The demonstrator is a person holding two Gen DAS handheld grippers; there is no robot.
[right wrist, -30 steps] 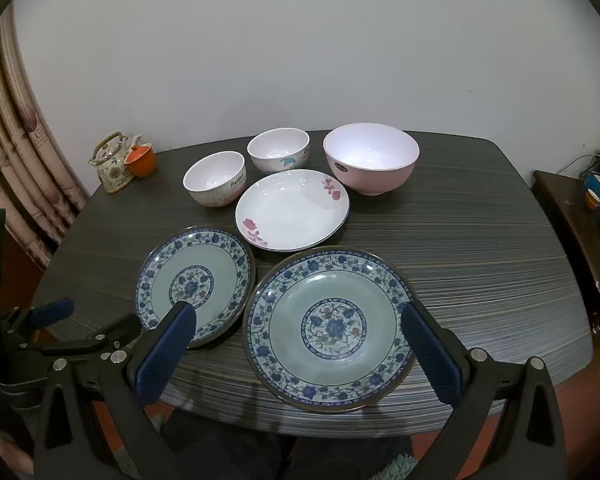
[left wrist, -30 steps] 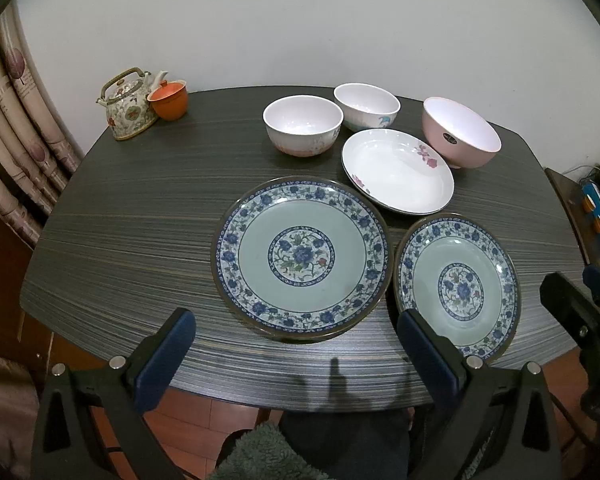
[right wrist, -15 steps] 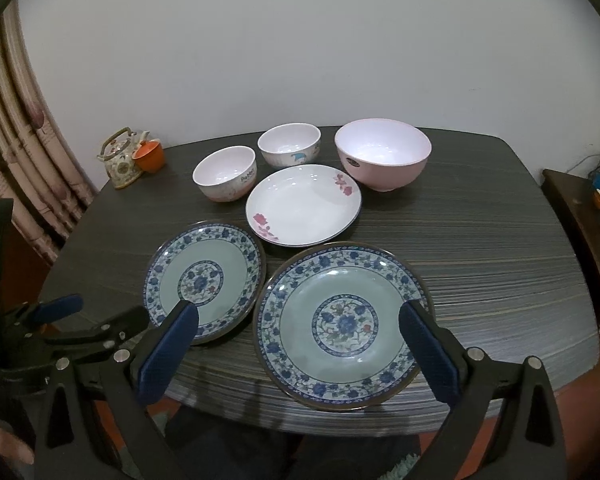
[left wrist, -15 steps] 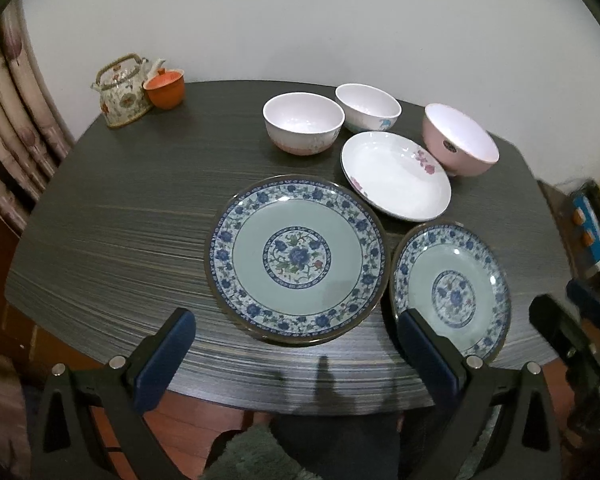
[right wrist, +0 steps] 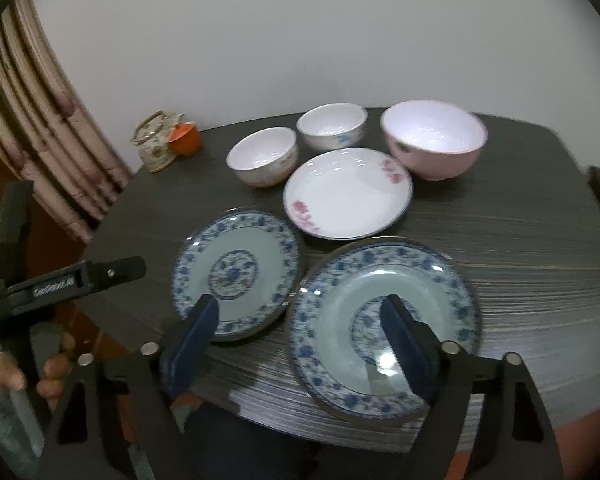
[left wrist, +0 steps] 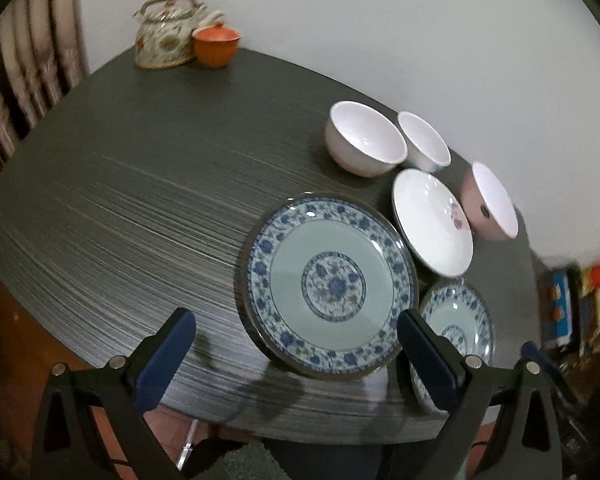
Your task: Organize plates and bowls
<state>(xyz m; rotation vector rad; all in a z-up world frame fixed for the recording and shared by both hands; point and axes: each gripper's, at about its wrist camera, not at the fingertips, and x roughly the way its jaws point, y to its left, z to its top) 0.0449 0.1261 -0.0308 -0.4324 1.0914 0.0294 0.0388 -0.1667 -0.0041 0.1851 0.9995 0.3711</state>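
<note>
Two blue-patterned plates lie at the near edge of the dark striped desk (right wrist: pixel 540 248). In the right wrist view the large plate (right wrist: pixel 384 328) sits on the right and the small plate (right wrist: pixel 238 274) just beside it on the left. The right gripper (right wrist: pixel 300 330) hovers low over them with jaws spread wide and holding nothing: its left finger stands over the near rim of the small plate, its right finger over the middle of the large plate.

Beyond the blue plates lies a white plate (right wrist: pixel 348 194) with pink flowers. Farther back stand two white bowls (right wrist: pixel 262 162) (right wrist: pixel 332 126) close together and, on the right, a pink bowl (right wrist: pixel 434 140) bearing a dark round sticker, unreadable. A teapot (right wrist: pixel 154 146) and an orange cup (right wrist: pixel 186 140) stand touching at the far left corner.

The left gripper (left wrist: pixel 296 354) is also wide open and empty, tilted, at the near desk edge. The large plate (left wrist: pixel 330 284) lies between its fingers and slightly beyond them; its right finger covers part of the small plate (left wrist: pixel 458 320). In the right wrist view it enters from the left, held in a hand (right wrist: pixel 28 368) whose fingers curl round the handle; white lettering on its side is too blurred to read.
</note>
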